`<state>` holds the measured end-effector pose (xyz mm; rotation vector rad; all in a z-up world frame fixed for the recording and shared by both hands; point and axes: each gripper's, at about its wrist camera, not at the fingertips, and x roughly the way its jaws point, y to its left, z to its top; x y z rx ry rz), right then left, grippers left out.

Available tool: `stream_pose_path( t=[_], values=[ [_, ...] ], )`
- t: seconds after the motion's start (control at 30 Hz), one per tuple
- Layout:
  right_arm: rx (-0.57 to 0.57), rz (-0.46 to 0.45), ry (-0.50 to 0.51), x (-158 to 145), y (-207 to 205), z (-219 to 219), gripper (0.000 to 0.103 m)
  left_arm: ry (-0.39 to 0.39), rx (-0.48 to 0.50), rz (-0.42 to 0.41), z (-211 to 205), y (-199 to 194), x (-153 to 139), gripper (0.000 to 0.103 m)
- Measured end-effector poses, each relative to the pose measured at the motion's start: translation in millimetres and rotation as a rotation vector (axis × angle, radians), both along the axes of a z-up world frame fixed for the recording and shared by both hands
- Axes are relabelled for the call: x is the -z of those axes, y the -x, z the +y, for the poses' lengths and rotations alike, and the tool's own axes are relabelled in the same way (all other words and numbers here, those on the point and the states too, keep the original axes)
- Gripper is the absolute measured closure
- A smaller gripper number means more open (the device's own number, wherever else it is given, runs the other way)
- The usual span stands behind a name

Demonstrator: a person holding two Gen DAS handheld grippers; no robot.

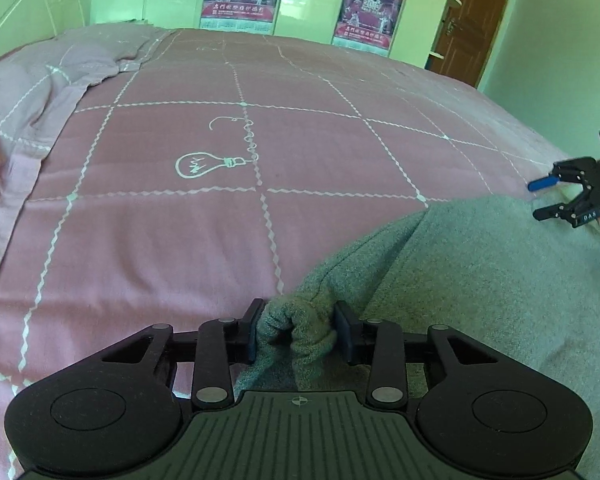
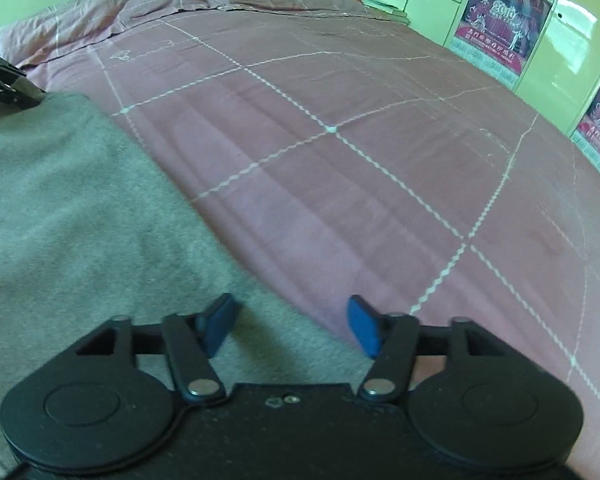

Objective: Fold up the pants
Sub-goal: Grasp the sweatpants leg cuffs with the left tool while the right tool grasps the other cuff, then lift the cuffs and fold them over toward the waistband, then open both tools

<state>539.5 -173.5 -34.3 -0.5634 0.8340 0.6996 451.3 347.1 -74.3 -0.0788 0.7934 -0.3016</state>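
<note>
Grey pants point(image 1: 480, 272) on pink bedspread point(image 1: 180, 240) | left claw point(image 1: 299, 330) clenches bunched edge at 6 o'clock | right claw point(image 2: 292, 326) released, straddling hem | advice: grip before lifting, raise both evenly.

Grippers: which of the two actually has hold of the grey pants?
The left gripper: grey pants bunch between its pads. The right gripper stands open, gripping nothing.

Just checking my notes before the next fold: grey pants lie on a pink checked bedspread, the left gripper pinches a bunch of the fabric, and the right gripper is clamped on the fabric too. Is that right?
Not quite. The right gripper is open, its blue pads apart above the grey pants, as the right wrist view shows. The left gripper does pinch bunched fabric on the pink checked bedspread.
</note>
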Motion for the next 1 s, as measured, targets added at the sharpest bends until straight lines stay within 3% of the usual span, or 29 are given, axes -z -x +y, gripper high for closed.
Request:
stream_pose_path(
  t=[0.03, 0.07, 0.1, 0.13, 0.23, 0.37, 0.6, 0.7, 0.8, 0.83, 0.87, 0.9, 0.93, 0.97, 1.0],
  values=[
    [0.009, 0.048, -0.029, 1, -5, -5, 0.047, -0.002, 0.0, -0.004, -1, 1, 0, 0.068],
    [0.014, 0.078, -0.058, 1, -7, -8, 0.064, -0.004, 0.0, -0.01, -2, 2, 1, 0.072],
    [0.015, 0.074, -0.056, 0, -7, -7, 0.097, -0.013, 0.001, -0.021, -4, 4, 1, 0.075],
    [0.019, 0.093, -0.061, -2, -8, -5, 0.103, -0.028, -0.001, -0.029, -7, 5, 1, 0.076],
    [0.033, 0.034, -0.04, -12, 4, -1, 0.103, -0.037, -0.016, -0.046, -9, 8, -7, 0.081],
    [0.041, -0.026, -0.113, -53, 32, -14, 0.103, -0.05, 0.016, -0.172, -6, 32, -37, 0.082],
    [-0.042, -0.154, -0.092, -118, 134, -33, 0.103, -0.069, 0.106, -0.395, -11, 101, -98, 0.081],
    [-0.047, -0.18, -0.089, -130, 182, -44, 0.103, -0.126, 0.159, -0.475, -25, 146, -117, 0.081],
    [-0.068, -0.183, -0.058, -124, 236, -53, 0.103, -0.234, 0.205, -0.54, -46, 203, -121, 0.079],
    [-0.073, -0.183, -0.047, -117, 255, -56, 0.103, -0.241, 0.206, -0.541, -51, 221, -119, 0.077],
    [-0.067, -0.179, -0.043, -110, 271, -59, 0.103, -0.241, 0.193, -0.525, -54, 237, -115, 0.06],
    [-0.048, -0.185, -0.024, -101, 291, -63, 0.098, -0.253, 0.157, -0.49, -58, 254, -111, 0.026],
    [-0.028, -0.206, -0.015, -94, 306, -68, 0.096, -0.249, 0.083, -0.454, -58, 271, -105, 0.013],
    [-0.007, -0.223, -0.028, -88, 319, -73, 0.096, -0.211, 0.037, -0.424, -55, 285, -98, 0.002],
    [0.036, -0.223, -0.057, -85, 331, -80, 0.097, -0.157, 0.026, -0.372, -54, 299, -90, 0.002]
  ],
)
